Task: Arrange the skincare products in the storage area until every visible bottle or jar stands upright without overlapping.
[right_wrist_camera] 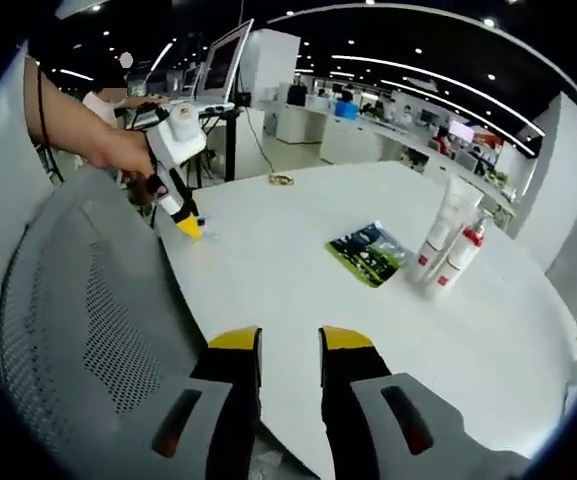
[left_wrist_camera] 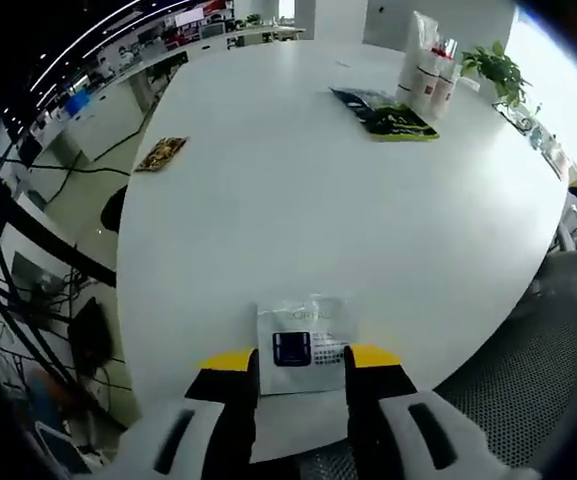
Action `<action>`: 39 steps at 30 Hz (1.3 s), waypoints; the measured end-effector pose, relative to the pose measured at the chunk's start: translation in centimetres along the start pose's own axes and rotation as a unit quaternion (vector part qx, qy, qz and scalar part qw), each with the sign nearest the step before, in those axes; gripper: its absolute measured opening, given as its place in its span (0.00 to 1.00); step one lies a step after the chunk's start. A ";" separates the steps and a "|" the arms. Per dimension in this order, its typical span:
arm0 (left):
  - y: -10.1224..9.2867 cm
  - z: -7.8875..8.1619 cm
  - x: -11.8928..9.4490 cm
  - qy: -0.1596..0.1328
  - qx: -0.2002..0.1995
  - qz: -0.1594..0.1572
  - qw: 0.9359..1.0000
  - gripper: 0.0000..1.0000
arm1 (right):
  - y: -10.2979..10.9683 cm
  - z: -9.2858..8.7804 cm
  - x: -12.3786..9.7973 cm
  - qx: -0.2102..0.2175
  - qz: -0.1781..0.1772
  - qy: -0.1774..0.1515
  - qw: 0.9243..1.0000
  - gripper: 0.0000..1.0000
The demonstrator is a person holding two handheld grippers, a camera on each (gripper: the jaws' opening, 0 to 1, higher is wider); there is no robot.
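L gripper jaws apart w/ clear sachet between at near edge of surface, R gripper released, empty; bottles upright by far edge.

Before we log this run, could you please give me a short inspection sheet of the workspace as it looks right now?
Surface: white round table, mostly bare.
Job's things: white tube and red-capped bottle stand upright side by side at the far side; clear sachet lies flat at the near edge.
Clutter: dark green packet flat near the bottles; small brown packet at the table's edge.
Grippers: left gripper open, jaws either side of the sachet; right gripper open, empty, above the table edge.
Cables: black cables on the floor beside the table.
Surroundings: grey mesh chair, potted plant, open office with desks and monitors.
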State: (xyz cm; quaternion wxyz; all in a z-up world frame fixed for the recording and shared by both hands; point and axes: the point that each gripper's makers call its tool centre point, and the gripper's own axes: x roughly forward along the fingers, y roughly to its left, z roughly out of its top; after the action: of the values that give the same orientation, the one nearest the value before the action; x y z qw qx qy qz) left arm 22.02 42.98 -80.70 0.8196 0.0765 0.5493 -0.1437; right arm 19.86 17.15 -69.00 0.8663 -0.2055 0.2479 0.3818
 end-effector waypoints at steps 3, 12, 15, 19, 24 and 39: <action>-0.2 0.0 0.0 0.002 -0.010 -0.002 1.000 0.35 | -0.1 0.0 0.0 0.008 0.002 -0.003 1.000 0.22; -1.7 1.0 0.4 -0.020 -0.020 -0.034 0.999 0.57 | -0.2 0.2 -0.3 0.002 0.001 -0.011 1.000 0.21; -2.3 1.2 0.5 -0.024 -0.012 -0.037 0.999 0.65 | -0.1 0.2 -0.3 0.000 0.002 -0.010 1.000 0.21; -2.5 0.6 0.8 -0.005 0.052 -0.024 0.998 0.62 | 0.0 0.1 -0.3 -0.007 0.005 -0.009 1.000 0.21; -2.6 1.0 0.5 -0.014 0.060 -0.025 0.998 0.49 | 0.2 0.0 -0.2 -0.011 0.009 -0.007 1.000 0.21; -3.4 0.8 0.7 -0.005 0.091 -0.035 0.995 0.30 | 0.6 -0.3 -0.2 -0.014 0.020 0.001 1.000 0.21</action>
State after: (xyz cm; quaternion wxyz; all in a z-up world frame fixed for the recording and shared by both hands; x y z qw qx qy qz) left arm 21.84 39.48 -80.90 0.8062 0.1306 0.5325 -0.2224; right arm 19.24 17.22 -69.21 0.8555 -0.2130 0.2473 0.4019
